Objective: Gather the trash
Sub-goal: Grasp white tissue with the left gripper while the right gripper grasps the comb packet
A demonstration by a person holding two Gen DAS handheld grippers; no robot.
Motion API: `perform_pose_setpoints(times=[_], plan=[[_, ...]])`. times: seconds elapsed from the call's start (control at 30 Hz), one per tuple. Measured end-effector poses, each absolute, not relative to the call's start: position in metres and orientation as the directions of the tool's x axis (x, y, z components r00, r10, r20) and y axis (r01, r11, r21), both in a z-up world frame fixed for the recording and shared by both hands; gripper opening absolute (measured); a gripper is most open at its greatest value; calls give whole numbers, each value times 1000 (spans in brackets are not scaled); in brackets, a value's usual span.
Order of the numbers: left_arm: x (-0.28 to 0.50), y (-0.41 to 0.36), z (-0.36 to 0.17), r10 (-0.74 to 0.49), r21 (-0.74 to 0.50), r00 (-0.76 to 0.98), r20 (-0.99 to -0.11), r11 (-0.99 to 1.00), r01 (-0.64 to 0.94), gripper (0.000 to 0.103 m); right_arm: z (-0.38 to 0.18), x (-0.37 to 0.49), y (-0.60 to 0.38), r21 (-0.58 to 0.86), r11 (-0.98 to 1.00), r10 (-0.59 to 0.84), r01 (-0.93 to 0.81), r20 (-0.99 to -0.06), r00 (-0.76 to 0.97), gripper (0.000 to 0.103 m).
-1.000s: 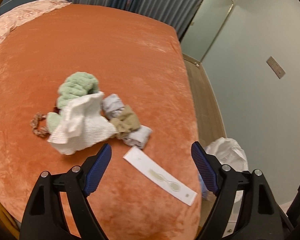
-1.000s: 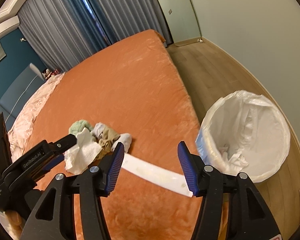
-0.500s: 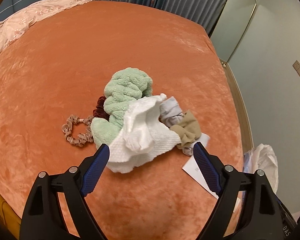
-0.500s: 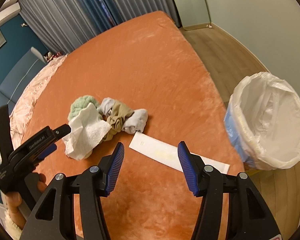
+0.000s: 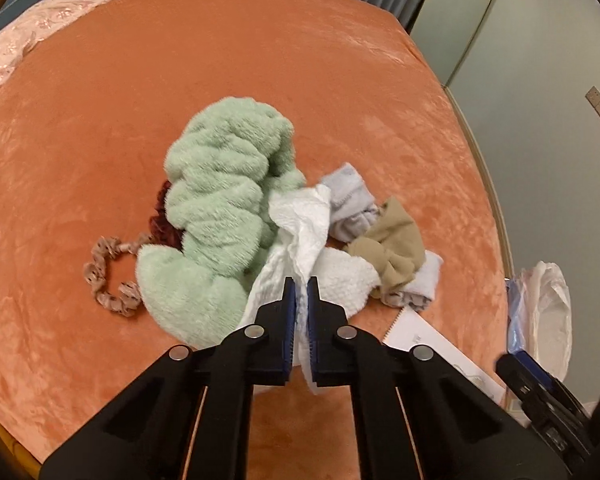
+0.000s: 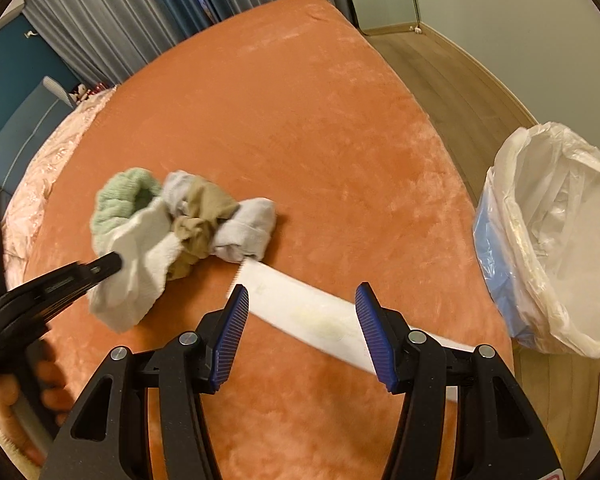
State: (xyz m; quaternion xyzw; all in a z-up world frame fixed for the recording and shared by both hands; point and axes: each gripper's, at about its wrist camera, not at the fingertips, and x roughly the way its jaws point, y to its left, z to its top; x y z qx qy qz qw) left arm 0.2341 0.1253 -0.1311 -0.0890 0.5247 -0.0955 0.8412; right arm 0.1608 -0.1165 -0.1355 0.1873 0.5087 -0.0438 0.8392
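Left wrist view first: left gripper [image 5: 301,280] is pinched tight on a crumpled white paper towel [image 5: 300,236], the jaws nearly touching with a fold of it squeezed between the blue pads. The towel sits in the middle of a little pile on the orange bed [image 5: 260,60], leaning on a fluffy green cloth [image 5: 224,196] to its left, with a grey sock [image 5: 350,204] and a tan sock [image 5: 396,244] to its right. A pink scrunchie [image 5: 108,280] and something dark red [image 5: 166,216] peek out further left. Grabbing the towel by its upright ridge makes sense to me, since that's the bit that comes away without dragging the laundry along. A white wrapper [image 5: 428,340] lies near right, and the lined bin [image 5: 548,312] is off the right edge of the bed.

Right wrist view: right gripper [image 6: 302,312] is wide open and holding nothing, hanging just above the long white wrapper [image 6: 320,316], which runs flat across the gap between the pads. Looks lined up for a grab, though a thin flat strip on plush fabric could be fiddly to pinch. The bin [image 6: 556,236] with its white bag stands on the floor to the right, close to the bed edge, so it's a short drop. The left gripper [image 6: 112,266] shows at the left, gripping the towel [image 6: 140,264].
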Motion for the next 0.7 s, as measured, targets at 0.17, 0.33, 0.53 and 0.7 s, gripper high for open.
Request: perform_pose_setpoints(times=[0.17, 0.33, 0.53, 0.7], plan=[[212, 109, -131, -297, -274, 412, -861, 955, 116, 4, -164, 171, -131, 239, 939, 121, 245, -901, 417, 54], [183, 94, -141, -347, -315, 351, -870, 938, 146, 4, -191, 167, -145, 263, 935, 171, 237, -922, 348, 55], [160, 85, -157, -391, -362, 279, -877, 920, 151, 4, -200, 146, -137, 357, 911, 283, 207, -905, 317, 56], [143, 82, -162, -385, -351, 266, -884, 922, 166, 4, -198, 124, -114, 370, 916, 315, 157, -903, 291, 56]])
